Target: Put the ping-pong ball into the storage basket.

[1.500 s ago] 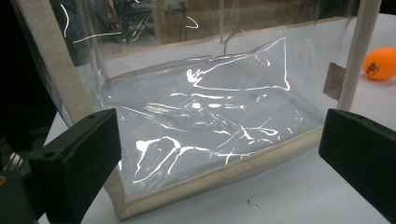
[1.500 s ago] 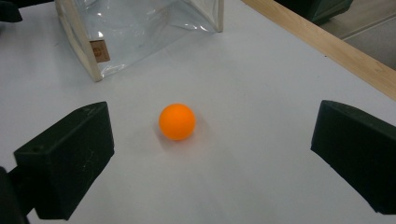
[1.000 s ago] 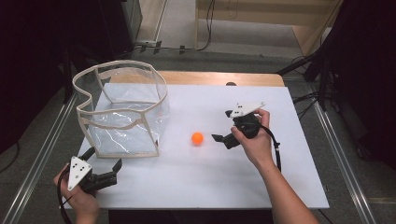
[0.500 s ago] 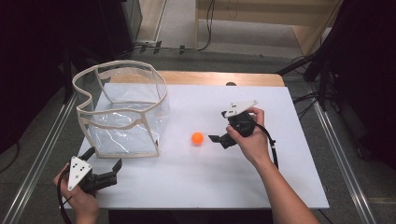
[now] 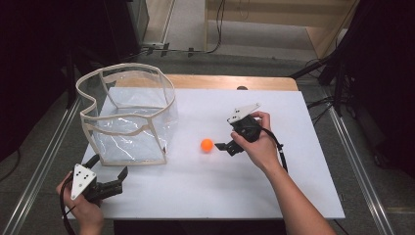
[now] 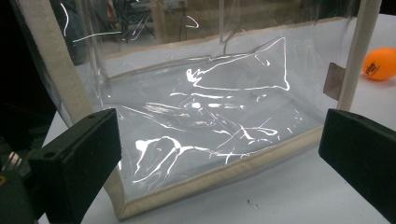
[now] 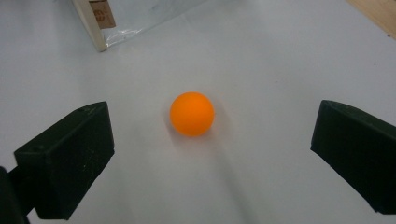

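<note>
Right forearm comes in from the bottom edge, angling up and left across the table, hand wrapped around the right gripper. Grey plate on top, jaws pointing left, and they stand wide apart, nothing between the pads. Down at the near left corner, the left hand grips the left gripper low over the surface, plate up, jaws aimed right and slightly away, spread wide too.

One orange ball, one clear bag, one white table, two hand-held tools, left tool, right tool
</note>
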`<state>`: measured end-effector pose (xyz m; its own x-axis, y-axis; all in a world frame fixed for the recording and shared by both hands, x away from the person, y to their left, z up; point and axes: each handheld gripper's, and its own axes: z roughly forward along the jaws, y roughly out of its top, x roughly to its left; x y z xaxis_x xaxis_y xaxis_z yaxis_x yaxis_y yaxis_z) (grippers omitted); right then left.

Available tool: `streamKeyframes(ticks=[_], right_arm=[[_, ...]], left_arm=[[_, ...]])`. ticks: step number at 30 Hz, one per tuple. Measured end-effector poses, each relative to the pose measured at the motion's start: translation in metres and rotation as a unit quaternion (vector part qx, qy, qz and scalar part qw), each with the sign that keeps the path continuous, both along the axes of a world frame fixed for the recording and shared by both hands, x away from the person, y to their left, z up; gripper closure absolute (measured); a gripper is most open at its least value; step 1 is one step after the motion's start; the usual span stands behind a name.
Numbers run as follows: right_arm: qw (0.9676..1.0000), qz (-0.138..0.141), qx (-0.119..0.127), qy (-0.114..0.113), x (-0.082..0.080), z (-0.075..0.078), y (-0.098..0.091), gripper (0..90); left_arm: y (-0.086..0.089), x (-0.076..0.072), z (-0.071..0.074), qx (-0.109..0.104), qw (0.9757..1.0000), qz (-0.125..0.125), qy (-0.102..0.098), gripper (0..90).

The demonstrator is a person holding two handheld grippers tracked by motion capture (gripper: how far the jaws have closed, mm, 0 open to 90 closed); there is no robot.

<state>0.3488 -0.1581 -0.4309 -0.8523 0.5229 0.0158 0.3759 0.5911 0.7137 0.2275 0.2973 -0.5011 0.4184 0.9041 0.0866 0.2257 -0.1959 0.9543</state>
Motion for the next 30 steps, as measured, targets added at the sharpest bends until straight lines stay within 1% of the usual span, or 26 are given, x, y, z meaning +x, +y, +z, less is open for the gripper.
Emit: streamKeyframes(ticks=[2, 3, 6, 12, 13, 18, 23, 24, 25, 26, 28, 30], right_arm=[[1.0, 0.004, -0.001, 0.001, 0.001, 0.0, 0.001, 0.0], [1.0, 0.005, -0.005, 0.006, 0.001, 0.0, 0.002, 0.0], [0.9998, 0.013, -0.012, 0.009, 0.003, -0.001, 0.005, 0.0], [0.9989, 0.027, -0.027, 0.028, 0.007, -0.005, 0.011, 0.0], [0.9989, 0.027, -0.027, 0.028, 0.007, -0.005, 0.011, 0.0], [0.9973, 0.041, -0.048, 0.037, 0.009, -0.008, 0.018, 0.0], [0.9964, 0.045, -0.053, 0.048, 0.011, -0.01, 0.021, 0.0], [0.996, 0.045, -0.057, 0.053, 0.011, -0.011, 0.022, 0.0], [0.9956, 0.049, -0.059, 0.053, 0.012, -0.012, 0.023, 0.0], [0.9947, 0.051, -0.067, 0.06, 0.013, -0.013, 0.024, 0.0], [0.9944, 0.053, -0.068, 0.06, 0.014, -0.015, 0.024, 0.0], [0.9933, 0.055, -0.073, 0.07, 0.017, -0.017, 0.025, 0.0]], left_arm=[[0.0, 0.0, 0.0, 0.0, 1.0, 0.0, 0.0, 0.0], [0.0, 0.0, 0.0, 0.0, 1.0, 0.0, 0.0, 0.0], [0.0, 0.0, 0.0, 0.0, 1.0, 0.0, 0.0, 0.0], [0.0, 0.0, 0.0, 0.0, 1.0, 0.0, 0.0, 0.0], [0.0, 0.0, 0.0, 0.0, 1.0, 0.0, 0.0, 0.0], [0.0, 0.0, 0.0, 0.0, 1.0, 0.0, 0.0, 0.0], [0.0, 0.0, 0.0, -0.001, 1.0, 0.0, 0.0, 0.0], [0.0, 0.0, 0.0, 0.0, 1.0, 0.0, 0.001, 0.0], [0.0, 0.0, 0.0, 0.0, 1.0, 0.0, 0.001, 0.0], [0.0, 0.0, 0.0, 0.0, 1.0, 0.0, 0.001, 0.0], [0.0, 0.0, 0.0, -0.001, 1.0, 0.0, 0.0, 0.0], [0.0, 0.0, 0.0, -0.001, 1.0, 0.0, 0.0, 0.0]])
